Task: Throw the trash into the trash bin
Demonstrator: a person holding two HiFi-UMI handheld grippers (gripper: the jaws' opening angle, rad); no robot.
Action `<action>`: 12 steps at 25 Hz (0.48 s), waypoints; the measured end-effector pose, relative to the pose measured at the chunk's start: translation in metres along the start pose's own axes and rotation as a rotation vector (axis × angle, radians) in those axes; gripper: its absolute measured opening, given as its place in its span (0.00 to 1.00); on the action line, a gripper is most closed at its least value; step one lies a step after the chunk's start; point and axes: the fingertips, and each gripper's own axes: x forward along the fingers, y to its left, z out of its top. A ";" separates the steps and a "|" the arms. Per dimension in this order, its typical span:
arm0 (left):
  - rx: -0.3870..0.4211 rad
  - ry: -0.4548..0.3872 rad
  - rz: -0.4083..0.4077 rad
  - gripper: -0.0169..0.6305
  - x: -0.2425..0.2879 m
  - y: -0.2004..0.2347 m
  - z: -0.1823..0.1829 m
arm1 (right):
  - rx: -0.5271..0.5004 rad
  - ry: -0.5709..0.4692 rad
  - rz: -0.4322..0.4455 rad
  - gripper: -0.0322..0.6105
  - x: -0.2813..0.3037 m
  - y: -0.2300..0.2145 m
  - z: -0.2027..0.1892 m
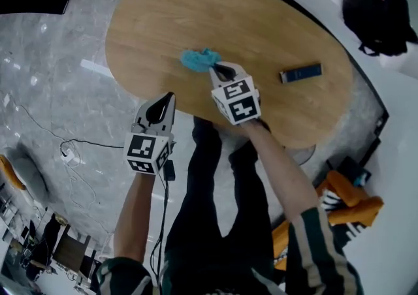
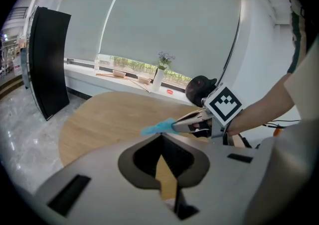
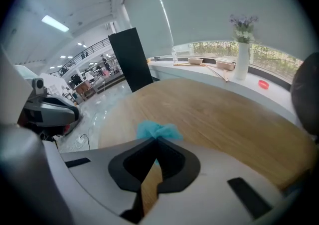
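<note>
A crumpled blue piece of trash (image 1: 199,60) lies near the middle of the round wooden table (image 1: 163,19). My right gripper (image 1: 214,69) reaches over the table's near side, its jaws shut on the trash's near edge. In the right gripper view the blue trash (image 3: 158,131) bunches just beyond the closed tips of the right gripper (image 3: 155,140). The left gripper view shows the right gripper (image 2: 174,126) pinching the trash (image 2: 158,128). My left gripper (image 1: 171,95) hovers at the table's near edge, left of the right one. Its jaws are shut with nothing in them, as the left gripper view of the left gripper (image 2: 160,135) confirms.
A dark flat rectangular object (image 1: 300,73) lies on the table's right part. A black bag (image 1: 379,6) sits on the white ledge beyond. Cables (image 1: 72,150) run across the grey floor at left. An orange object (image 1: 346,202) lies on the floor at right. A black panel (image 2: 47,59) stands beside the table.
</note>
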 end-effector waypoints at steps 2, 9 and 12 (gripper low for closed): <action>0.020 -0.007 -0.022 0.03 0.008 -0.014 0.010 | 0.015 -0.034 -0.013 0.05 -0.018 -0.009 0.001; 0.086 0.007 -0.118 0.03 0.038 -0.076 0.029 | 0.067 -0.134 -0.079 0.05 -0.092 -0.040 -0.011; 0.126 0.016 -0.166 0.03 0.052 -0.114 0.033 | 0.105 -0.178 -0.123 0.05 -0.130 -0.062 -0.026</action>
